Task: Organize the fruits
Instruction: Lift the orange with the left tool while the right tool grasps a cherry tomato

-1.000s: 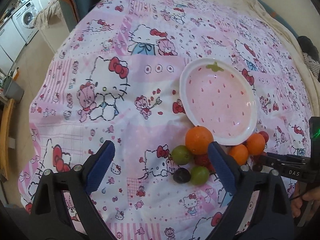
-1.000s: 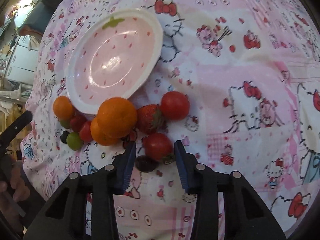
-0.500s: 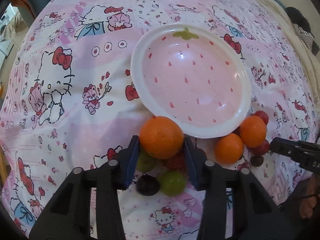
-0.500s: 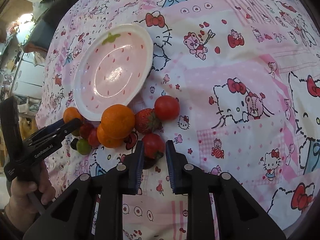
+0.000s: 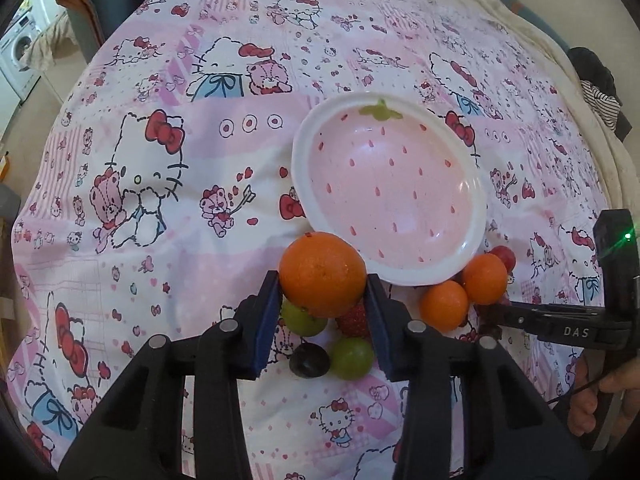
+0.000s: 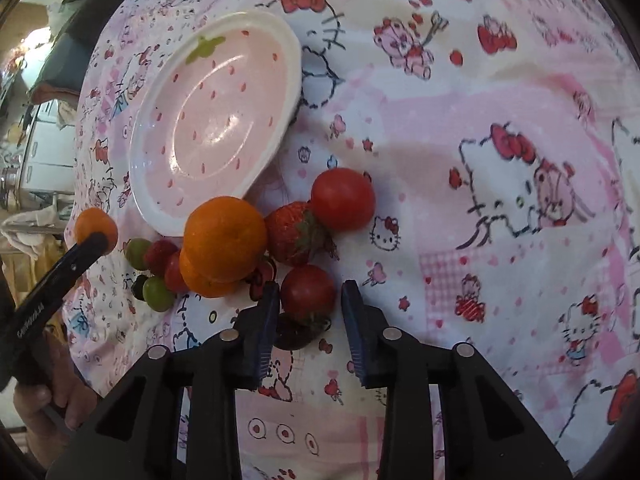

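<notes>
A pink strawberry-shaped plate (image 5: 476,208) lies empty on the Hello Kitty cloth; it also shows in the right wrist view (image 6: 280,128). My left gripper (image 5: 322,296) is shut on a big orange (image 5: 322,274) and holds it just above green grapes (image 5: 352,358), a dark grape (image 5: 309,365) and a strawberry (image 5: 354,320). Two small oranges (image 5: 464,290) lie by the plate rim. My right gripper (image 6: 308,300) is open around a small red tomato (image 6: 308,292) without touching it. A strawberry (image 6: 292,236), another tomato (image 6: 343,199) and two stacked oranges (image 6: 224,236) lie beyond it.
The pink cloth (image 5: 160,220) covers a bed-like surface that drops off at left. A washing machine (image 5: 20,48) stands far left. Dark clothing (image 5: 600,92) lies at the right edge. The right gripper's body (image 5: 580,328) reaches in from the right.
My left gripper closed on the big orange and lifted it slightly. My right gripper's fingers had narrowed on the small tomato, then opened wider around it.
</notes>
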Demonstrator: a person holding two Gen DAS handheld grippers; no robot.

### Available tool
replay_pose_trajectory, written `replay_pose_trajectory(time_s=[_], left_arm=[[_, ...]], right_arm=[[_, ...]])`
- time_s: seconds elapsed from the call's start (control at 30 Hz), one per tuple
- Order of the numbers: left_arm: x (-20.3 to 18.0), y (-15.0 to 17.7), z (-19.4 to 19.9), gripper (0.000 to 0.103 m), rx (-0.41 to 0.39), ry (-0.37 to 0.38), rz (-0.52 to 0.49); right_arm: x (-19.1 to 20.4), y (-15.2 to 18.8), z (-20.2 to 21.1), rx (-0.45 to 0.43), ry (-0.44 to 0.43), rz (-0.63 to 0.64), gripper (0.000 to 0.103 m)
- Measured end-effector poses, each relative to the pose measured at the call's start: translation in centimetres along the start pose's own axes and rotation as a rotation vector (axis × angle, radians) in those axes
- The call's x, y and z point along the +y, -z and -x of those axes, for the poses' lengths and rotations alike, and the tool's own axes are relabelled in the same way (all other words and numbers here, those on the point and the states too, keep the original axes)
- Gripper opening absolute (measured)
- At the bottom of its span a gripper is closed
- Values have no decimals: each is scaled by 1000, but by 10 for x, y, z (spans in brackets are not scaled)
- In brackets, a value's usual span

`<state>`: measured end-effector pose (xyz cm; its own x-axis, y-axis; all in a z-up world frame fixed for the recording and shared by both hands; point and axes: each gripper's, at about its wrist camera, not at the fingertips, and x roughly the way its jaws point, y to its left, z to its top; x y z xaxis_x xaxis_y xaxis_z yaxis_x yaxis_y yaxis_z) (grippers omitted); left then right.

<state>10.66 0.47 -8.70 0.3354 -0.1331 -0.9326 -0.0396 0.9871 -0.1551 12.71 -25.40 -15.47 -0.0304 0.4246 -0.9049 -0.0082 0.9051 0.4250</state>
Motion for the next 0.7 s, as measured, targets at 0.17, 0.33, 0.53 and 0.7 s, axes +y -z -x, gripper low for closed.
replay_pose_trajectory(time_s=[0.17,0.33,0.53,0.7], left_arm=[[-2,2,6,37,-14,-3,-10],[0,4,15,37,-42,-18,-12],[0,-2,33,37,-96,-43,-19],[-7,-20,43,37,-111,-61,-72]], right_arm=[[2,5,10,-36,22,32,30],[-6,15,38,-107,-51,-6,30],[-2,17,87,-309,-198,-5,30],[14,5,107,-441,-162,58,30]])
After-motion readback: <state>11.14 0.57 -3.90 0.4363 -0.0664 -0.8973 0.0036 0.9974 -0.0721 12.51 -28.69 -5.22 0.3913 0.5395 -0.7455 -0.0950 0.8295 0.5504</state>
